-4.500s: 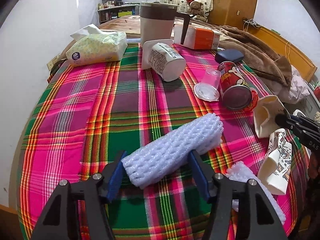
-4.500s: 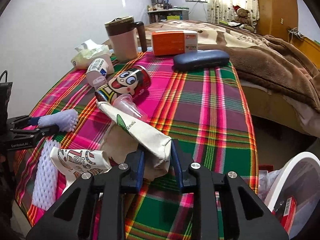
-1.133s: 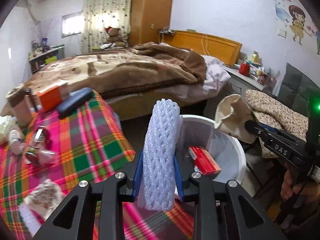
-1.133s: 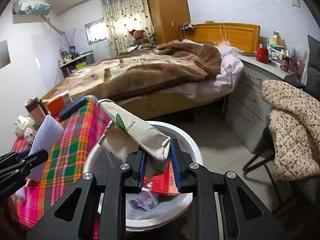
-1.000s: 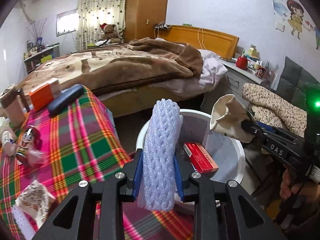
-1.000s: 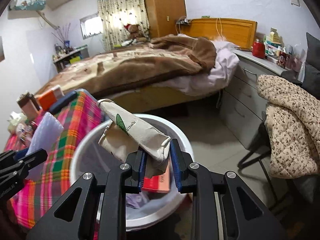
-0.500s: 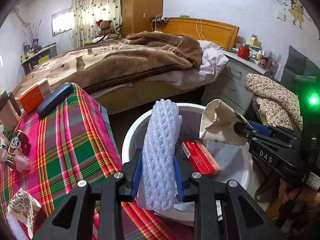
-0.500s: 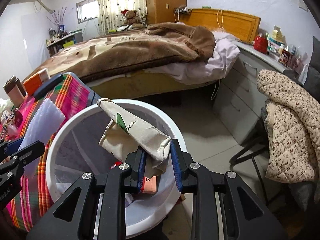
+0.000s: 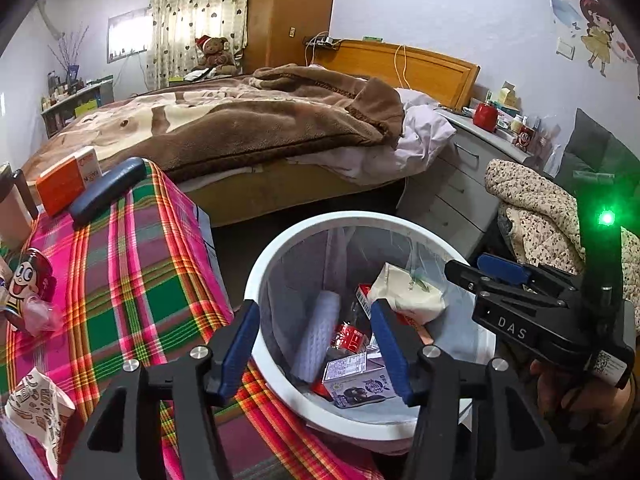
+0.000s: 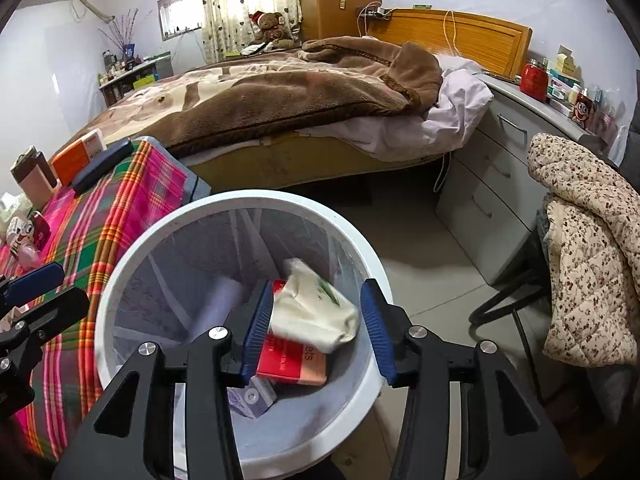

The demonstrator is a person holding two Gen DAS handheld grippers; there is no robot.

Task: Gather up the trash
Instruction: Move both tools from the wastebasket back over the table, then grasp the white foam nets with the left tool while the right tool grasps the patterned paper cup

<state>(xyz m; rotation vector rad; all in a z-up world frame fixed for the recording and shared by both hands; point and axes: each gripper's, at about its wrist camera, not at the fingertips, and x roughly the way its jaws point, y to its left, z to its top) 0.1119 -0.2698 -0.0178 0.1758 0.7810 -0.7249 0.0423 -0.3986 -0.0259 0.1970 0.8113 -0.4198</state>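
Note:
A white trash bin (image 9: 256,276) with a clear liner stands beside the plaid-covered table (image 9: 120,264). The white foam net sleeve (image 9: 316,332) and the cream paper bag (image 9: 404,296) lie inside it on a red box and cartons. My left gripper (image 9: 316,354) is open and empty above the bin's near rim. My right gripper (image 10: 316,334) is open and empty over the bin (image 10: 120,280); the paper bag (image 10: 316,308) shows blurred between its fingers, the foam sleeve (image 10: 220,300) to the left.
On the table stay a crumpled printed paper (image 9: 36,400), a red cartoon can (image 9: 28,280), an orange box (image 9: 66,184) and a dark case (image 9: 108,192). A bed (image 9: 240,128), a drawer unit (image 9: 452,184) and a chair with a floral quilt (image 10: 584,248) surround the bin.
Both grippers opened. The foam sleeve dropped from the left gripper and the paper bag from the right gripper into the bin.

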